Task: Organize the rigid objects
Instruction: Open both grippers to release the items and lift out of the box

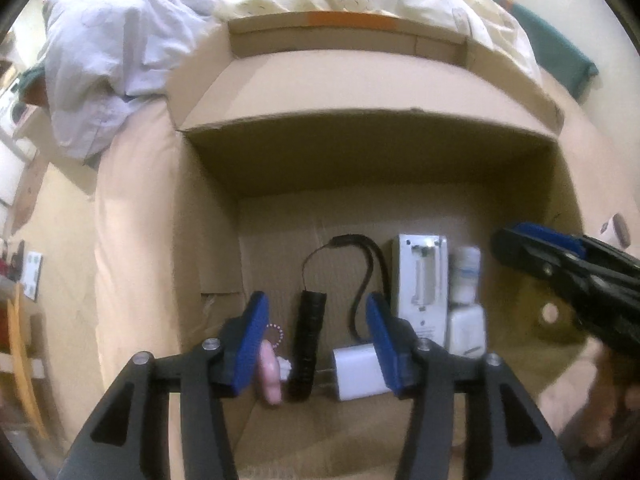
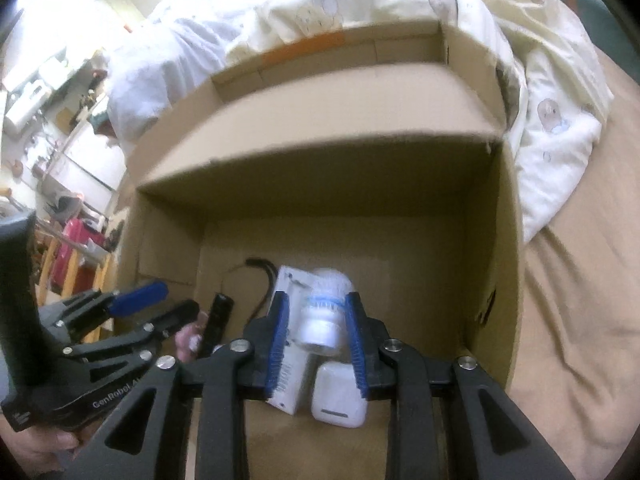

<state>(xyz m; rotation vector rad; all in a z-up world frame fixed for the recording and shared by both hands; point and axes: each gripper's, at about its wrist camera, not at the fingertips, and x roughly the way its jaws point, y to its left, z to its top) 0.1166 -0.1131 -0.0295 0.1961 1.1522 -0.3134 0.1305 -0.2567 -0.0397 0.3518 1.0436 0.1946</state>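
An open cardboard box (image 1: pixel 360 160) lies on a bed; it also shows in the right wrist view (image 2: pixel 320 160). On its floor lie a pink object (image 1: pixel 270 376), a black stick with a strap (image 1: pixel 308 344), a white charger plug (image 1: pixel 356 372), a white flat device (image 1: pixel 422 284), a small white bottle (image 1: pixel 466 276) and a white earbud case (image 1: pixel 466 332). My left gripper (image 1: pixel 316 320) is open above the black stick and the plug. My right gripper (image 2: pixel 316 316) has its jaws on either side of the white bottle (image 2: pixel 324 312), above the earbud case (image 2: pixel 338 396).
A rumpled white and cream duvet (image 2: pixel 540 92) lies behind and to the right of the box. The beige bedsheet (image 2: pixel 580 300) spreads on the right. Room furniture and clutter (image 2: pixel 60 100) stand at the far left.
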